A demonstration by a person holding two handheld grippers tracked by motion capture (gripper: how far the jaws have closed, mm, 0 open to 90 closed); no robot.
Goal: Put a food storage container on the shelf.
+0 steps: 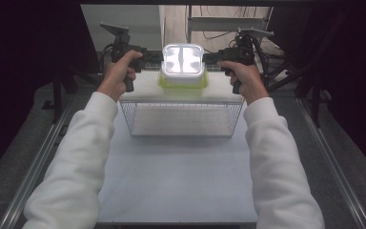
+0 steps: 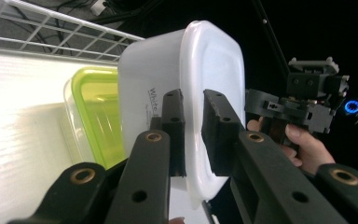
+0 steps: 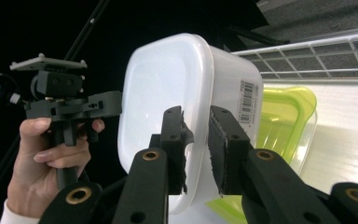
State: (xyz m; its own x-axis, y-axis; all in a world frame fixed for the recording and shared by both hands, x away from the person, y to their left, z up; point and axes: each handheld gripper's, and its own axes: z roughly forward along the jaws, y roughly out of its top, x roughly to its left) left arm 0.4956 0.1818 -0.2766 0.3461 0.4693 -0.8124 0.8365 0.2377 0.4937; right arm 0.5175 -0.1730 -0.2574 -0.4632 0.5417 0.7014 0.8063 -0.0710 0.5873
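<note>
Both grippers are clamped on one white container [image 1: 183, 60]: the left gripper [image 1: 148, 57] pinches the rim on its left side and the right gripper [image 1: 213, 57] pinches the rim on its right, each held in a hand, left hand [image 1: 119, 72] and right hand [image 1: 244, 76]. From the left gripper view the black jaws close across the container's [image 2: 177, 93] rim, one pad on the side wall and one on the lid face; the right gripper view shows the same hold on the container [image 3: 186, 88] from the opposite side (a barcode label sits on that wall).

Going by size: the white table [image 1: 181, 167] fills the middle of the high view. At its far end stands a wire rack [image 1: 181, 117] topped by a white shelf board [image 1: 143, 88]. On that board sits a clear box with a green lid [image 1: 183, 82], and the white container is directly above it, touching or just clear of the lid; I cannot tell which.
</note>
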